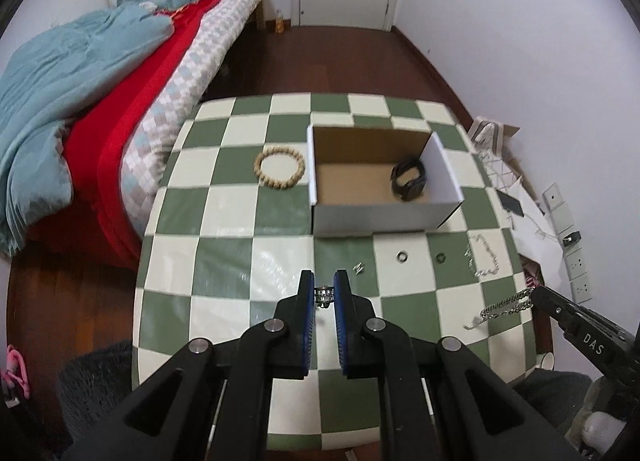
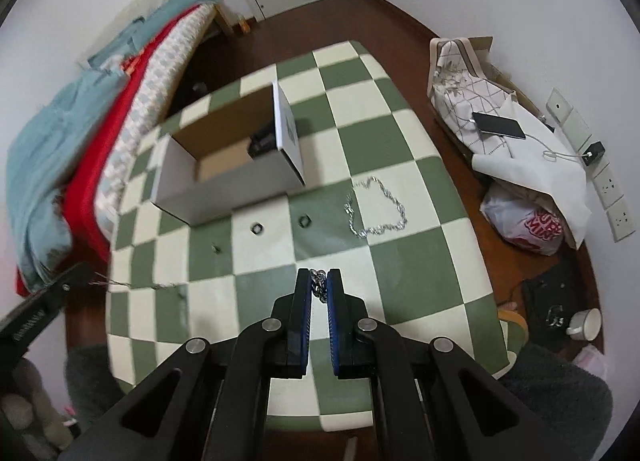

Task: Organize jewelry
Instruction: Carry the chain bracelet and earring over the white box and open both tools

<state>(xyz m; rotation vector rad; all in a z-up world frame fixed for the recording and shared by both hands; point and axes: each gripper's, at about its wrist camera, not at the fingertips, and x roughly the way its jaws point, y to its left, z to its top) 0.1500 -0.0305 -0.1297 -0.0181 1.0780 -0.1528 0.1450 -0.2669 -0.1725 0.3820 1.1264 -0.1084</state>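
So far only the black watch [image 1: 409, 180] lies inside the cardboard box [image 1: 380, 217], tucked against its right-hand wall, so most of the sorting is ahead of me. My left gripper [image 1: 324, 295] is narrowed onto a small silver ring [image 1: 324, 294], pinched between the blue pads above the checkered table [image 1: 224, 229]. My right gripper [image 2: 319, 286] is likewise closed down on a silver chain [image 2: 318, 284]; from the left wrist view that chain [image 1: 502, 307] trails from the jaws toward the table near its right edge, though I cannot tell whether its loose end touches the cloth. On the table, waiting, I count a beaded bracelet [image 1: 280, 168] just left of the box, two small dark rings [image 1: 401, 256] [image 1: 441, 258] in front of it, a tiny pair of studs [image 1: 358, 268] near my left fingers, and a second silver chain [image 2: 376, 208] looped by the box's right front corner. By my judgement, one piece is stowed, two are in hand, and five remain.
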